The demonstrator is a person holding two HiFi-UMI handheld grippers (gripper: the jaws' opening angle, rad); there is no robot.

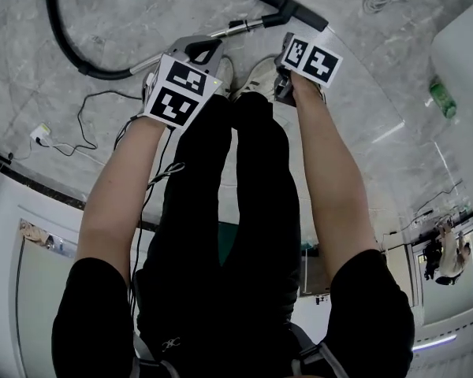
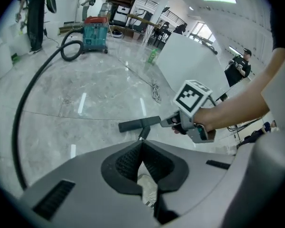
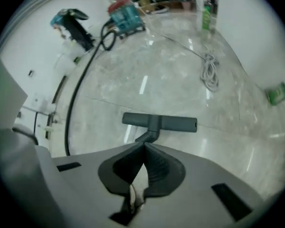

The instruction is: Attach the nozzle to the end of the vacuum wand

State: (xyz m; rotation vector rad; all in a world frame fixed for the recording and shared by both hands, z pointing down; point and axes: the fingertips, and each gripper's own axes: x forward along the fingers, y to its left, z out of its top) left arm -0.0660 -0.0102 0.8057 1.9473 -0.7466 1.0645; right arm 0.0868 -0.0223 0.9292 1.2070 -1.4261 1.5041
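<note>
My left tool has its jaws pressed together, with nothing between them. My right tool is pressed together too, and empty. Both point down toward the marble floor. The nozzle lies on that floor just beyond their tips, its neck meeting the end of the wand. The black hose curves away at the left.

My left forearm and right forearm stretch out side by side, both angled steeply down. My left gripper has its jaws closed, tips meeting, and my right gripper matches it.
</note>
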